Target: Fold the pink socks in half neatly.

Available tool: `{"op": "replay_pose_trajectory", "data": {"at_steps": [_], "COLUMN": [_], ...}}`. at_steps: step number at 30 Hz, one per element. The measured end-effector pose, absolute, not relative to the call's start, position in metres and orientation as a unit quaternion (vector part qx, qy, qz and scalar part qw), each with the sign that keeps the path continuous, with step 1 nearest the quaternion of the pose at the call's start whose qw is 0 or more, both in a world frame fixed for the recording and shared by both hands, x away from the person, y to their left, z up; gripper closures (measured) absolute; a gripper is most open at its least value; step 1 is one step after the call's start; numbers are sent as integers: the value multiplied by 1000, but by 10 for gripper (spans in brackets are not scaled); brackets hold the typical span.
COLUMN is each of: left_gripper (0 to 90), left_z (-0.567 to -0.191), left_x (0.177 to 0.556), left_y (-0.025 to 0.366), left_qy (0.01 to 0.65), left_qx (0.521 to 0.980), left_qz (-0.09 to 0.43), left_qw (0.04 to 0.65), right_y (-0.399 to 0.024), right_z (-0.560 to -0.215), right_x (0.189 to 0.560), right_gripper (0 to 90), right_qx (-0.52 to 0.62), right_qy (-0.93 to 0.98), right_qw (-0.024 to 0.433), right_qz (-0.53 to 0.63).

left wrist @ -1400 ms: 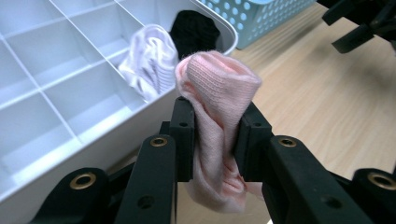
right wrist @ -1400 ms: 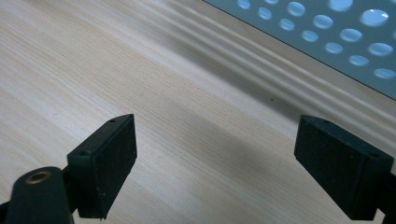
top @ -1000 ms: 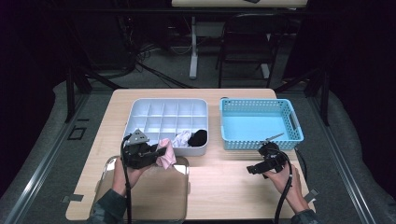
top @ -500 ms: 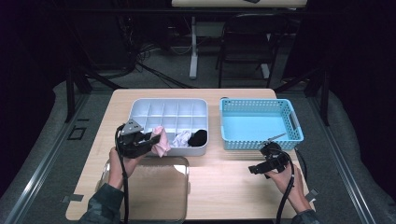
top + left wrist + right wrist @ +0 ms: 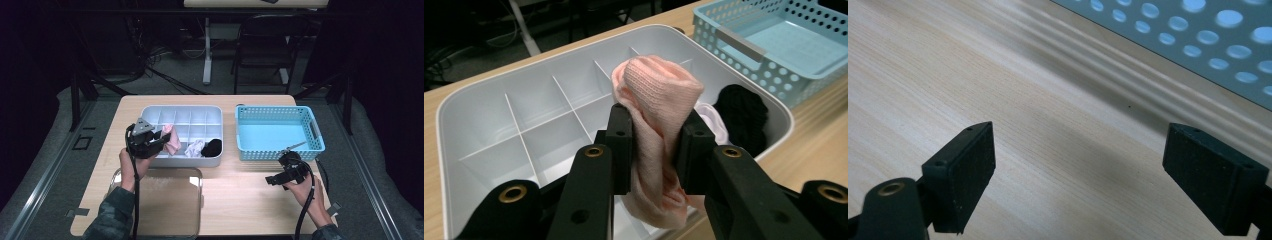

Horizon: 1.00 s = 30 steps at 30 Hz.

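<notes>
My left gripper (image 5: 159,142) (image 5: 654,145) is shut on a rolled pink sock (image 5: 659,115) (image 5: 172,139), held above the front left part of the white divided tray (image 5: 165,114) (image 5: 489,125). In the tray's front right compartments lie a black sock (image 5: 212,146) (image 5: 741,112) and a pale pink-white one (image 5: 195,148). My right gripper (image 5: 272,179) (image 5: 1078,175) rests low over the bare wooden table (image 5: 998,75), in front of the blue perforated basket (image 5: 278,135) (image 5: 1198,45). Its jaws stand wide apart with nothing between them.
The blue basket (image 5: 774,40) stands to the right of the tray with nothing in it. A clear lid or sheet (image 5: 167,200) lies at the table's front left, under the left forearm. Beyond the far table edge are chair and desk legs.
My left gripper has carried the pink sock up and toward the far side, from the tray's front rim to above its compartments. The right gripper has stayed put.
</notes>
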<state>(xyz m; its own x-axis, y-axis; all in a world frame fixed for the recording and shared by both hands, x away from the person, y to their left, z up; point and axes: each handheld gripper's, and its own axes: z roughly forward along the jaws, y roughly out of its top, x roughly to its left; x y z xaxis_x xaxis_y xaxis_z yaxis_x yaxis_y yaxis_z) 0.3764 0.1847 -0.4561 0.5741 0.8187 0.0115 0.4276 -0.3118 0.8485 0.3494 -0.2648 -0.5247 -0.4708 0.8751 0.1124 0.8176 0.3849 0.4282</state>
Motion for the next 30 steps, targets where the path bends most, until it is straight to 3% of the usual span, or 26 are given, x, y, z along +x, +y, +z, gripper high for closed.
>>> {"op": "replay_pose_trajectory", "data": {"at_steps": [13, 22, 30], "left_gripper": [722, 722, 721], "left_z": [-471, -490, -499], "left_x": [398, 407, 409], "left_y": [170, 149, 146], "left_qy": [402, 391, 396], "left_qx": [781, 808, 815], "left_qz": [263, 287, 279], "left_qw": [399, 335, 318], "right_y": [-262, -261, -262], "right_z": [-525, -525, -524], "right_x": [350, 349, 348], "right_gripper": [124, 127, 127], "right_qx": [505, 501, 501], "right_qy": [833, 835, 834], "right_qw": [65, 65, 66], "right_qz": [218, 217, 220]}}
